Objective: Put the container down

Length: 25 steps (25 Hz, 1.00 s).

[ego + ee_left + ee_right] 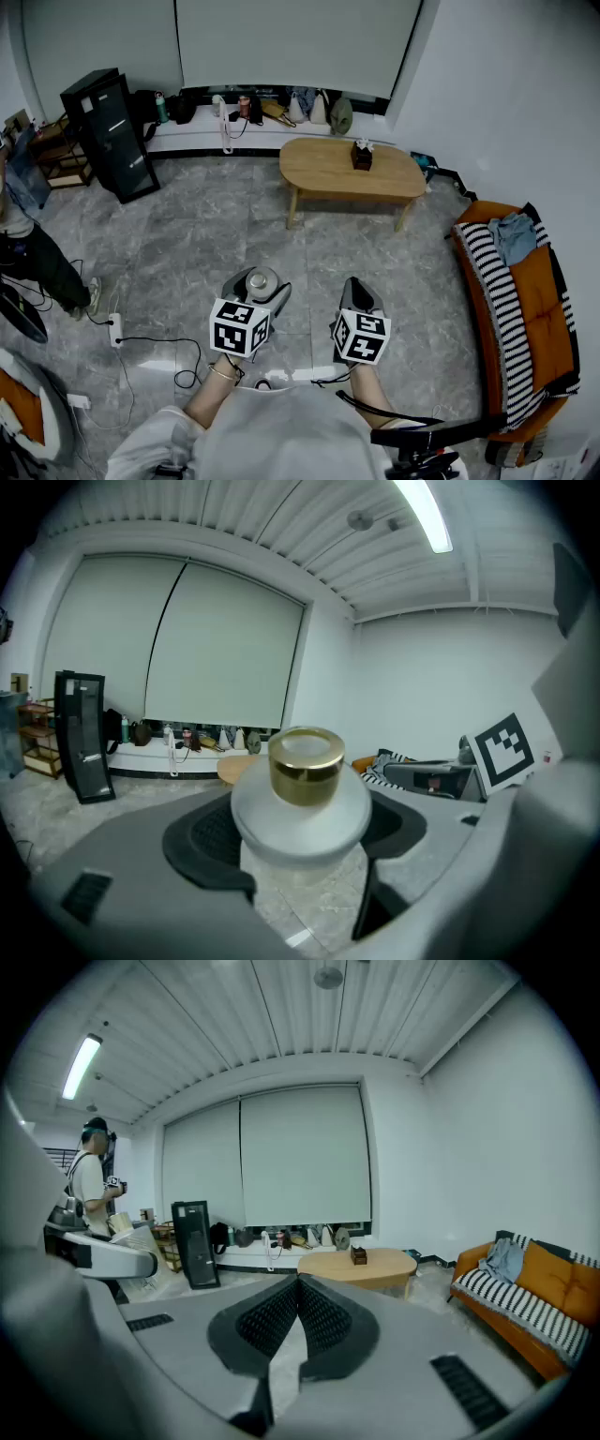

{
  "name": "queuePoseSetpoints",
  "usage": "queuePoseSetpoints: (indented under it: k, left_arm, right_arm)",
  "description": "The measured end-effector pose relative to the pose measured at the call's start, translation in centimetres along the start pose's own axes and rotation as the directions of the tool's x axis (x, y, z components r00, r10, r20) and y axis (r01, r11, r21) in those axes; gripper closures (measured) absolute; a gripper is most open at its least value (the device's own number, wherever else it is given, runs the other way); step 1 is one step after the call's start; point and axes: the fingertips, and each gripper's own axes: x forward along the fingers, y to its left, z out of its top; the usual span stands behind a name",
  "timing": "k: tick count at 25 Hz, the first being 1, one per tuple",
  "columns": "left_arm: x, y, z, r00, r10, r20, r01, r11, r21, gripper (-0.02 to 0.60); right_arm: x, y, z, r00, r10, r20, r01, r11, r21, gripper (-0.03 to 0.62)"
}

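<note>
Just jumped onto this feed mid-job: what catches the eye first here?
A frosted container with a gold cap, held between the jaws of the left gripper above the grey floor. Beside it the right gripper has its jaws together, empty. Ahead stands an oval wooden table, with an orange sofa along the right.
</note>
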Motion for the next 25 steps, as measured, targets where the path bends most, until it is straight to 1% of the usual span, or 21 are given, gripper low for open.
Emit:
queuePoseSetpoints:
  k: [5, 9, 13, 19, 25]
  left_arm:
    - [0.4, 0.4, 0.0, 1.000, -0.010, -0.005, 0.010, 1.000, -0.003, 0.241]
    - [1.1, 1.1, 0.2, 1.000, -0.020, -0.008, 0.020, 1.000, 0.009, 0.241]
    - [1.3, 2.8, 0.5, 1.000, -0.025, -0.014, 0.025, 0.999, 0.023, 0.241]
    - [1.7, 5.3, 0.7, 1.000, -0.027, -0.009, 0.027, 0.999, 0.040, 0.241]
    - [2.9, 7.0, 0.3, 0.999, -0.041, -0.022, 0.041, 0.999, 0.013, 0.241]
  right_arm:
    - [0.5, 0.0, 0.2, 1.000, -0.008, 0.000, 0.008, 1.000, 0.000, 0.571]
    - [1.7, -0.1, 0.1, 1.000, 0.001, -0.004, -0.001, 0.999, 0.043, 0.571]
    - [3.1, 0.4, 0.1, 1.000, -0.017, -0.007, 0.017, 0.998, 0.066, 0.571]
    - [4.5, 1.4, -0.1, 0.999, -0.035, -0.032, 0.037, 0.997, 0.064, 0.571]
    - [5.9, 1.4, -0.4, 0.996, -0.062, -0.058, 0.066, 0.996, 0.063, 0.571]
